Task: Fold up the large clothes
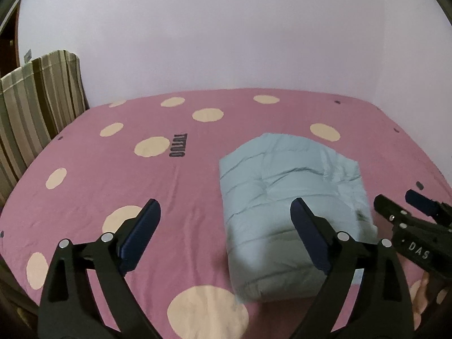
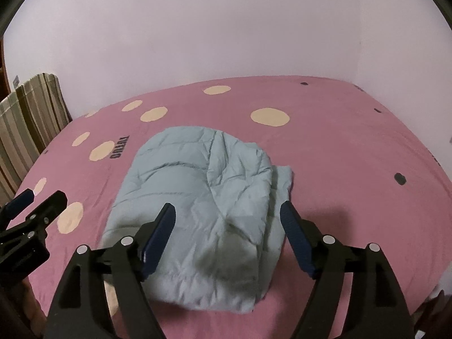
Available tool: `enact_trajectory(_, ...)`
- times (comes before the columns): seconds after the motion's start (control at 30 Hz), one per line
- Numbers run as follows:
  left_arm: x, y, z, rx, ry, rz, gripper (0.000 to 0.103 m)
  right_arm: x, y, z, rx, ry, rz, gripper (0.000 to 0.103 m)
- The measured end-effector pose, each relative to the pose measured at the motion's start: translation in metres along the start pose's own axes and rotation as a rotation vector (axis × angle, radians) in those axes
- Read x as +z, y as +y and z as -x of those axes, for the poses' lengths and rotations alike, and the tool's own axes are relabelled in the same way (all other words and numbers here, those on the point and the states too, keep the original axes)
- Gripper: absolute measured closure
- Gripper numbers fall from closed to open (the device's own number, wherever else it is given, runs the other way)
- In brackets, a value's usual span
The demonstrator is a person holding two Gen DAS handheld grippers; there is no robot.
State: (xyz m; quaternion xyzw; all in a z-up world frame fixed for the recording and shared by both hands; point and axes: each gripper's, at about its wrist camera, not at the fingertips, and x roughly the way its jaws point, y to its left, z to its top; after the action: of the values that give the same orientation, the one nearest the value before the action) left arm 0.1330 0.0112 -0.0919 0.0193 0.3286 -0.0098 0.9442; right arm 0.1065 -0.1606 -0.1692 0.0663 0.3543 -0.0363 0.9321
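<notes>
Lying folded on the pink spotted bedsheet (image 2: 353,155), puffy pale-blue quilted jacket (image 2: 203,203); left gripper (image 1: 226,217) and right gripper (image 2: 227,220) fingers spread, empty

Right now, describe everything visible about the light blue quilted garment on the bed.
The light blue quilted garment looks like a puffy, padded jacket, folded into a compact, roughly rectangular bundle with stitched seams and many creases. A thinner flap sticks out at its far right edge. It lies flat on the pink bedsheet with cream dots, near the front edge. Neither the left gripper nor the right gripper holds it; both are open above it.
</notes>
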Motion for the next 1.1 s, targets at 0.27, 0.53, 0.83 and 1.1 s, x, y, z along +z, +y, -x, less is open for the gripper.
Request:
enact_trajectory(0.27,-0.009,-0.003,0.031,0.002,-0.022,0.028,0.009,-0.014,0.008,0.029,0.008,-0.039,0.023,0.024)
enact_trajectory(0.53,-0.012,-0.002,0.040,0.013,-0.029,0.047,0.009,-0.017,0.008,0.041,0.009,-0.064,0.014,0.024)
enact_trajectory(0.83,-0.013,-0.002,0.045,0.017,-0.031,0.045,0.009,-0.019,0.009,0.046,0.013,-0.071,0.012,0.024)
enact_trajectory(1.1,-0.014,-0.001,0.046,0.016,-0.029,0.042,0.009,-0.019,0.010,0.046,0.018,-0.069,0.016,0.024)
